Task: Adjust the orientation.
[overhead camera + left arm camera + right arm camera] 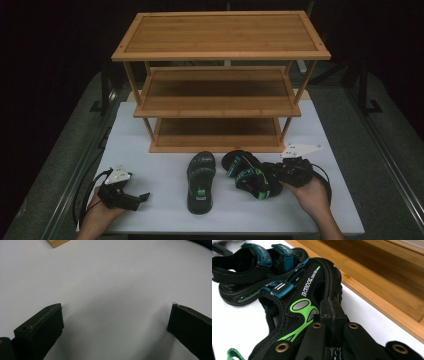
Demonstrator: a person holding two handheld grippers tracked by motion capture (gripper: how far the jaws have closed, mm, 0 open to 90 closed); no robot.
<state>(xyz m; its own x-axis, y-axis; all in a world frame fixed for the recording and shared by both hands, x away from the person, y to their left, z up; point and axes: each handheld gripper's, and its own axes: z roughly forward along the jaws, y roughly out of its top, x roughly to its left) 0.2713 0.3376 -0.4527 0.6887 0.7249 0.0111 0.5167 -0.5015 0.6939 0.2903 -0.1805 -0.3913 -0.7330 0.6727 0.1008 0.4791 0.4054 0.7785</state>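
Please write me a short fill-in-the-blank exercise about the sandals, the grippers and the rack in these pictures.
1. The wooden rack has ___ shelves.
2. The right gripper is shut on a ___.
3. The left gripper has its jaws ___ above the white table.
4. The other sandal lies ___ on the table.

Missing words: three; sandal; open; flat

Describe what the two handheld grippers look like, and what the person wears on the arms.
Both are black. The left gripper and right gripper each carry a pale grey three-cornered plate on top and trail a black cable. The left one has broad, flat-faced, blocky jaws; brass-coloured rivets dot the right one's linkage. The forearms are bare, with no sleeves in sight.
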